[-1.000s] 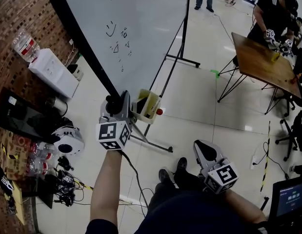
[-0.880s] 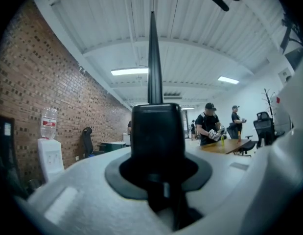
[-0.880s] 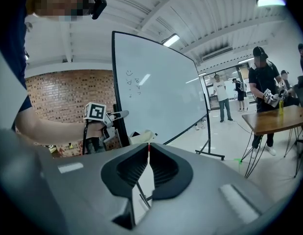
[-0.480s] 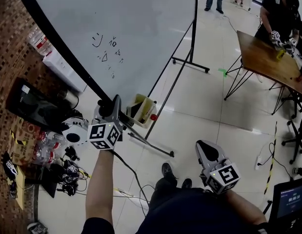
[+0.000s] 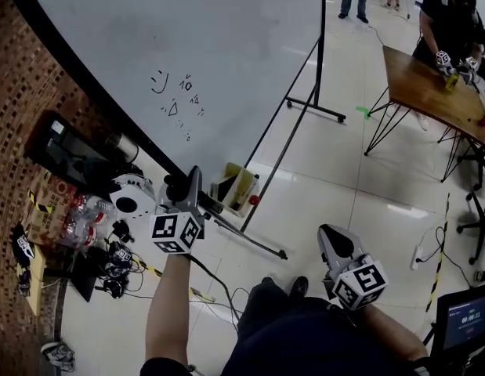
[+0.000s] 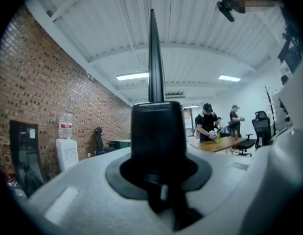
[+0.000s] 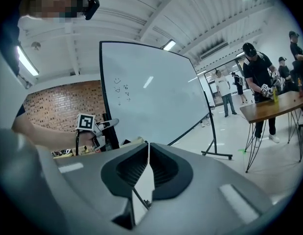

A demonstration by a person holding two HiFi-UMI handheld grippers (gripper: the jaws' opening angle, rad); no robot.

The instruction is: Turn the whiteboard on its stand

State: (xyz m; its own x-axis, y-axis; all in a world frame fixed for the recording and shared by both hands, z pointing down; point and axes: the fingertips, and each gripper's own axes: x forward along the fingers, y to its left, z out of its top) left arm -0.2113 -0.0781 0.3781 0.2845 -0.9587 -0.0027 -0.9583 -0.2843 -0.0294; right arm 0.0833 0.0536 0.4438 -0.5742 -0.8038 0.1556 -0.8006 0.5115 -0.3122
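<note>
The left hand-held gripper [image 5: 182, 187] is squeezing the near edge of the whiteboard [image 5: 218, 53]; the right hand-held gripper [image 5: 330, 240] is waiting farther back, closed, empty.

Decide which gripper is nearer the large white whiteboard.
Left. The left gripper is shut on the black-framed edge of the large white whiteboard; the right gripper hangs shut and empty, well apart from it.

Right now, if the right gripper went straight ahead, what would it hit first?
Probably the whiteboard, low on its face; nothing shows between it and the right gripper, though depth is unclear.
</note>
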